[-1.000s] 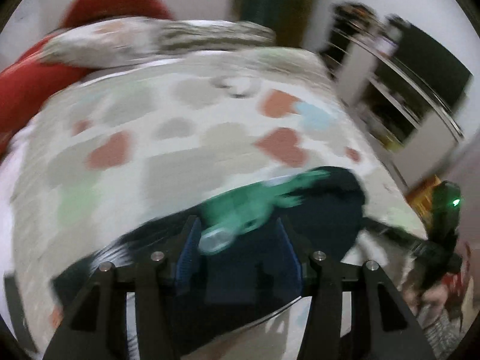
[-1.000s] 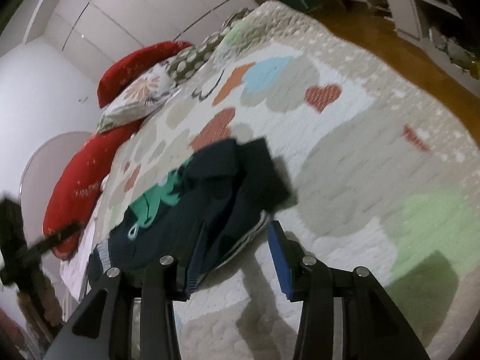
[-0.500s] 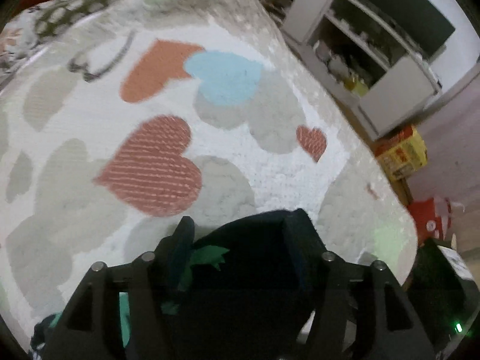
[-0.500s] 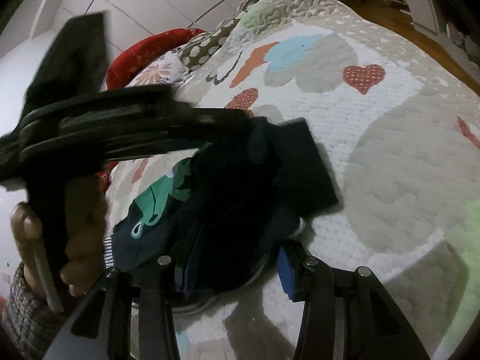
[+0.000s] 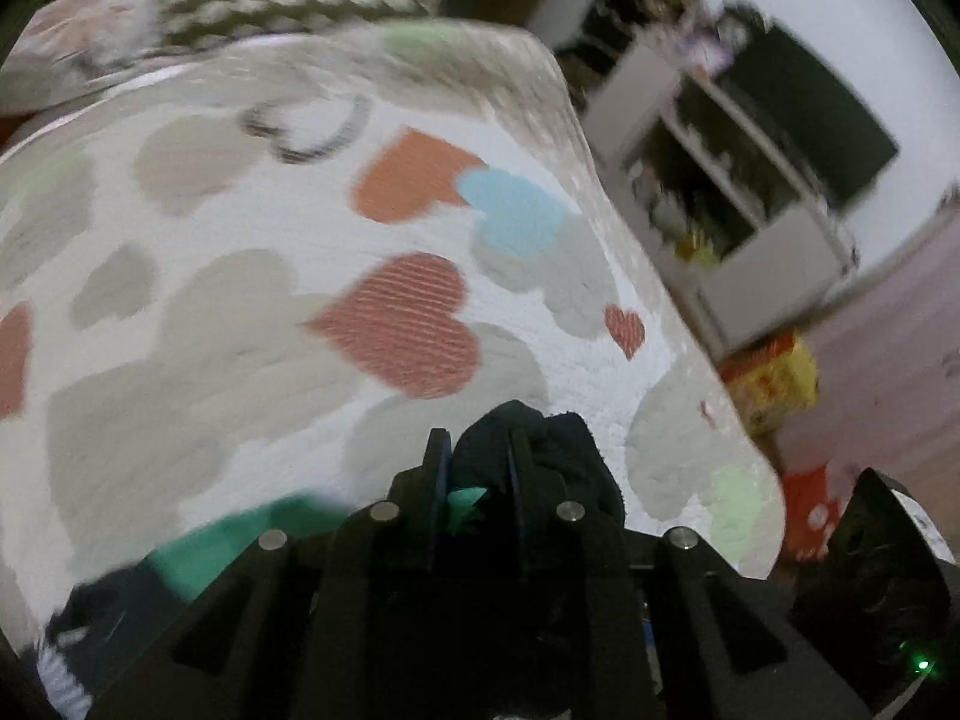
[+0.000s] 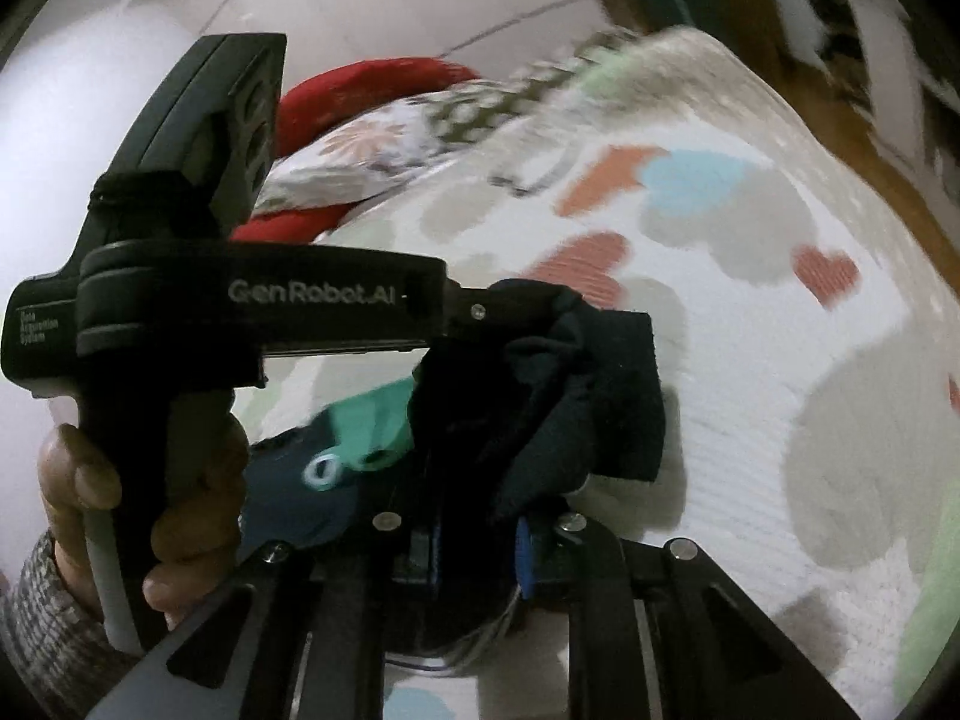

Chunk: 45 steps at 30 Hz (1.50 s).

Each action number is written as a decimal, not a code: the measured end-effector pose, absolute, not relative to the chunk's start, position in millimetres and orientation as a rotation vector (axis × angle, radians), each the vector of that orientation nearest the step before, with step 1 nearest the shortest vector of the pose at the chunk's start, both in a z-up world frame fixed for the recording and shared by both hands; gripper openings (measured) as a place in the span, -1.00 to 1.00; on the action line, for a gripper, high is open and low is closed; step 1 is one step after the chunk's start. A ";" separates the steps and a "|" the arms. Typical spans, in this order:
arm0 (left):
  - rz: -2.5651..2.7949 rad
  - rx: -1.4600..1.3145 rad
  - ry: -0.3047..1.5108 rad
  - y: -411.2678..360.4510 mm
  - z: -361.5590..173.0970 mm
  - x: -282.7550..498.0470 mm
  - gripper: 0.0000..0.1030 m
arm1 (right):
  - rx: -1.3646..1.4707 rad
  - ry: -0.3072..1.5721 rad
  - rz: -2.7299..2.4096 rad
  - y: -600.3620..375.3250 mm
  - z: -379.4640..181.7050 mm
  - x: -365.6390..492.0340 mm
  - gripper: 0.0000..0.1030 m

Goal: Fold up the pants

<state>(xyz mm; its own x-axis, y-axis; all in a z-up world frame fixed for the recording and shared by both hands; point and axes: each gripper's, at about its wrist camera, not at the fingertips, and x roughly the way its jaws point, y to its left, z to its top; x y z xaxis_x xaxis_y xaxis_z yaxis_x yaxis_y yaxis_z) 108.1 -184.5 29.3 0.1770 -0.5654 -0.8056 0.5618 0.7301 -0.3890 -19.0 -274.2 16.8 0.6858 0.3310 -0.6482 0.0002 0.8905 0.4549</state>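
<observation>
Presently, the largest item in view is the bed (image 5: 240, 312), covered by a white quilt printed with grey, red, orange and blue hearts. At its far end lie a patterned pillow (image 6: 372, 150) and a red cushion (image 6: 372, 84). Off the bed's right side, in the left wrist view, stands a white shelf unit (image 5: 750, 210), blurred, with a yellow box (image 5: 774, 378) on the floor beside it.

The pants (image 6: 540, 408), dark navy with a green printed figure, lie bunched on the near part of the quilt, partly lifted at one end.

The left gripper (image 5: 477, 462) has its jaws closing on a raised fold of the dark fabric; cloth fills the narrow gap between the fingers (image 5: 437, 468) and bulges out over their tips. From the right wrist view the same tool appears side-on, held by a hand (image 6: 120, 504) in a grey knitted sleeve (image 6: 42, 630), its tips buried in the bunched cloth.

The right gripper (image 6: 480, 534) has its jaws closing as well, the blue pads (image 6: 525, 558) narrowly spaced with dark fabric hanging down between them. Whether the pads press firmly on the cloth is hard to confirm, as the fabric hides their tips.
</observation>
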 end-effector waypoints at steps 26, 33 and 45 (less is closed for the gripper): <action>-0.206 -0.467 0.915 108.5 16.1 -4.2 0.13 | 0.134 0.907 0.315 -147.2 53.3 -6.7 -0.31; -0.151 -0.481 0.949 132.6 -3.0 -17.2 0.13 | 0.116 1.048 0.310 -112.6 3.0 29.8 -0.31; -0.079 -0.537 0.904 177.7 -1.2 -25.0 0.13 | 0.124 1.018 0.305 -114.4 31.0 17.5 -0.30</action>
<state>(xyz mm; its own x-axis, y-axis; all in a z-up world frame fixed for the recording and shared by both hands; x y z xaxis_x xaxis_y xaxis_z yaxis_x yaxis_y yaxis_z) -25.0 177.7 -1.2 0.6254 -0.2862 -0.7260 -0.1558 0.8658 -0.4755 17.5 -114.4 31.0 0.4876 0.3072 -0.8173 -0.1928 0.9508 0.2424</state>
